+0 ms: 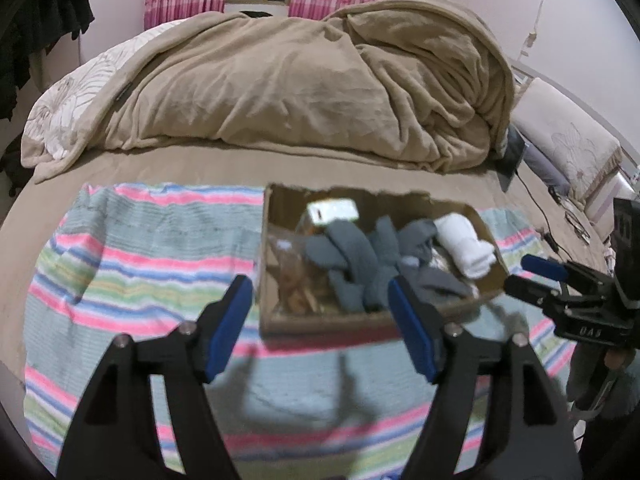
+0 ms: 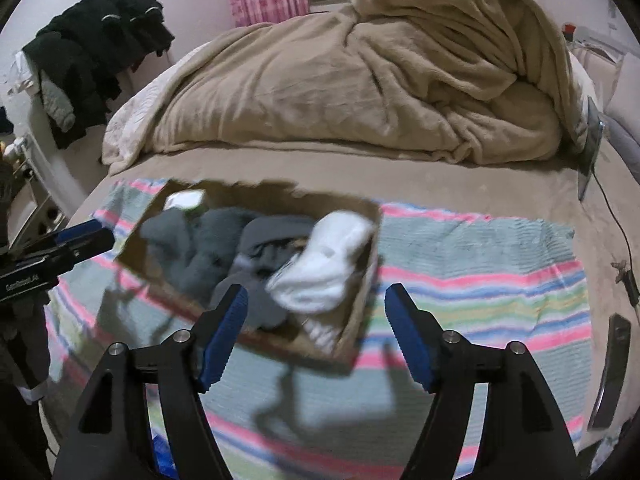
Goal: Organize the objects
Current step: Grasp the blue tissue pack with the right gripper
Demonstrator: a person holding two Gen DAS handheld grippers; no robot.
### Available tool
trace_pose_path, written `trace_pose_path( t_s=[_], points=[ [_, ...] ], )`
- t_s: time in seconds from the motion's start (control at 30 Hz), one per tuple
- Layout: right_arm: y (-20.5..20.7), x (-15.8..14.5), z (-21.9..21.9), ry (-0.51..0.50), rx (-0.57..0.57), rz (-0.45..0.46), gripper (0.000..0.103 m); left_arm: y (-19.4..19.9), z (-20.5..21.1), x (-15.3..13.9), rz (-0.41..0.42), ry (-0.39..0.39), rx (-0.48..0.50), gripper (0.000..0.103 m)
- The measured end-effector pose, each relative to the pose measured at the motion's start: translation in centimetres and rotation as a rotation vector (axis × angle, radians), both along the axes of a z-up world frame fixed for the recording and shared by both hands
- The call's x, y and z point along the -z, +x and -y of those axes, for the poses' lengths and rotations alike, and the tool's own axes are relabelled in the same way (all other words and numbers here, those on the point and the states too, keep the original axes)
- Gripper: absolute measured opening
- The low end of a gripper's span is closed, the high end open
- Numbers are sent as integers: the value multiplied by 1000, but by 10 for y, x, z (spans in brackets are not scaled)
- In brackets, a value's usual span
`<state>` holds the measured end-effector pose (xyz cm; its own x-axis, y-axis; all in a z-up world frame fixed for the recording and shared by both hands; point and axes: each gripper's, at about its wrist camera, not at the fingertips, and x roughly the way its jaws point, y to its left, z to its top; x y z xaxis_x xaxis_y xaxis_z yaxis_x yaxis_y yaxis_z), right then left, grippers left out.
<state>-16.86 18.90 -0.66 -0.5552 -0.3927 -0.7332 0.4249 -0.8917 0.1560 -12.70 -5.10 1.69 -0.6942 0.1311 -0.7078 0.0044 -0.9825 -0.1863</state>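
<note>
A shallow cardboard box [image 1: 276, 320] [image 2: 362, 312] sits on a striped towel [image 1: 132, 264] [image 2: 480, 264] on the bed. It holds several grey socks [image 1: 352, 256] [image 2: 200, 240], a rolled white sock [image 1: 464, 246] [image 2: 324, 264], a small white box [image 1: 332, 210] [image 2: 184, 200] and a clear bag of brownish items [image 1: 292, 276]. My left gripper [image 1: 320, 320] is open and empty, hovering at the box's near edge. My right gripper [image 2: 316, 328] is open and empty above the box's near right corner. Each gripper also shows in the other's view, the right [image 1: 532, 272] and the left [image 2: 84, 236].
A rumpled beige blanket [image 1: 320, 88] [image 2: 360, 80] fills the back of the bed. A tablet [image 2: 592, 148] with a cable leans at the right, a dark phone [image 2: 612, 368] lies at the bed's right edge. Black clothes [image 2: 96, 40] hang at left.
</note>
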Motion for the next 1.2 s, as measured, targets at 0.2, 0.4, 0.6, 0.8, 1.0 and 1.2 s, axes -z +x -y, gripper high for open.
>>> trace_pose_path(
  t_s=[0.2, 0.4, 0.6, 0.8, 1.0, 1.2],
  points=[
    [37, 6, 13, -5, -46, 24, 77, 30, -2, 4, 20, 7, 3, 72],
    [66, 19, 25, 7, -97, 50, 83, 58, -1, 13, 38, 14, -1, 72],
    [88, 36, 39, 28, -139, 85, 83, 86, 4, 25, 61, 18, -11, 72],
    [109, 50, 56, 55, -195, 116, 83, 110, 7, 37, 86, 12, -9, 72],
    [132, 70, 75, 87, -264, 157, 83, 128, 10, 48, 109, 24, -10, 72],
    [150, 91, 91, 118, -333, 196, 83, 141, 9, 57, 135, 22, -1, 72]
  ],
)
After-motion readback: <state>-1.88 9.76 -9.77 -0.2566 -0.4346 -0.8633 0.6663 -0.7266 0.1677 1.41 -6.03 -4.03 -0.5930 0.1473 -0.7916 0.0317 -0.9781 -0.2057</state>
